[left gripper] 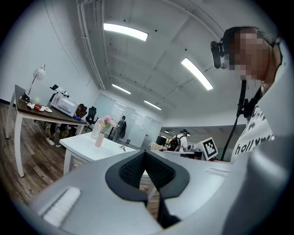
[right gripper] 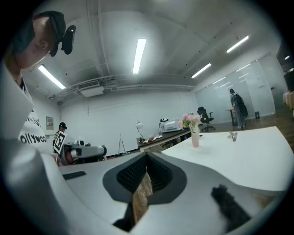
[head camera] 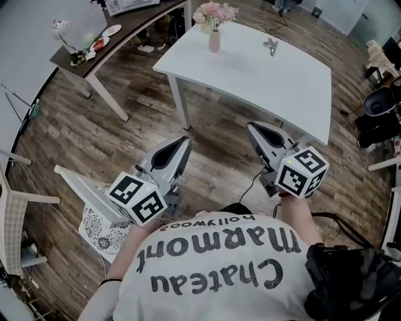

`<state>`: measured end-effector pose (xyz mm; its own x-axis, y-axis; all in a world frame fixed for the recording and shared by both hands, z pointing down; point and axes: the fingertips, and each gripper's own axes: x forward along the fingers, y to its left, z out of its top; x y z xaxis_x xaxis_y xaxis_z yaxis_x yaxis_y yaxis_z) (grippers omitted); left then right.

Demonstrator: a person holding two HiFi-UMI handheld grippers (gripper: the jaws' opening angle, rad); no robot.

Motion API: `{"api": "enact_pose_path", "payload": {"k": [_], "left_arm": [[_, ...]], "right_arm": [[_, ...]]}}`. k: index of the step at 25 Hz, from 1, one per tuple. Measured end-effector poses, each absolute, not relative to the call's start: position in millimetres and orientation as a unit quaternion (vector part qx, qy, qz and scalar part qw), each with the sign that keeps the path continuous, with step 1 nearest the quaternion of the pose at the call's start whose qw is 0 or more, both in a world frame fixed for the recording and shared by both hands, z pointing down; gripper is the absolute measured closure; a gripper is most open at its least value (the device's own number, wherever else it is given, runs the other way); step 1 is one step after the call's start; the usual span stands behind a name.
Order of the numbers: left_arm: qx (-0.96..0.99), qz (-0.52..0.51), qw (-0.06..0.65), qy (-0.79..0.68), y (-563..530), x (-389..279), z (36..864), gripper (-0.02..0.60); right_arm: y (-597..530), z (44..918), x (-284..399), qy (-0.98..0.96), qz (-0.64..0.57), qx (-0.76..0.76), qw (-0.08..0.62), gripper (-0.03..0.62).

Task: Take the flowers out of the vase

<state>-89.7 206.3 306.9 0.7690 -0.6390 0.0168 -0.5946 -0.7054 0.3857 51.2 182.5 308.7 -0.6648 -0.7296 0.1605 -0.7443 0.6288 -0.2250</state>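
Head view looked down on a white counter (head camera: 250, 81) across bare wooden floor (head camera: 125, 131), with open floor lying between its near edge and both grippers. The left gripper (head camera: 183, 143) and right gripper (head camera: 251, 126) hung over the floor, well short of that edge, side by side and apart from each other. Most of the counter top was bare.

Near the far left corner stood a small pale vase (head camera: 214, 42), upright, with pink flowers (head camera: 215, 12) in its mouth. A small metal clip (head camera: 270, 46) lay by the far edge, apart from the vase. A dark counter (head camera: 135, 22) ran beyond the left edge, with a gap of floor between, and a white chair (head camera: 78, 185) stood on the floor just left of the left gripper.

Left gripper view had its jaws pressed together on nothing, and the right gripper view showed the same, with the vase well beyond them.
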Motion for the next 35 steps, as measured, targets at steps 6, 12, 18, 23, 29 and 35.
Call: {"api": "enact_pose_path", "payload": {"k": [6,12,18,23,29,35], "left_arm": [[0.921,-0.059,0.186,-0.337,207.2,-94.5,310.0,0.580],[0.920,-0.070,0.163,-0.349,205.4,-103.2,305.0,0.580],[0.917,-0.079,0.183,-0.344,196.8,-107.0,313.1,0.580],[0.915,-0.083,0.187,-0.347,168.7,-104.6,319.1,0.580],[0.913,-0.073,0.177,-0.361,122.4,-95.6,316.3,0.580],[0.905,-0.078,0.172,-0.380,59.5,-88.3,312.2,0.580]], "right_arm": [[183.3,313.6,48.6,-0.900,0.140,0.411,0.029,0.579],[178.0,316.3,44.6,-0.895,0.195,0.402,-0.019,0.577],[165.5,337.2,48.9,-0.881,0.205,0.426,0.013,0.577],[139.0,330.0,47.5,-0.888,0.185,0.420,-0.002,0.577],[72.0,323.7,46.4,-0.899,0.185,0.398,-0.010,0.577],[0.6,315.2,39.0,-0.918,0.174,0.356,-0.003,0.577]]}}
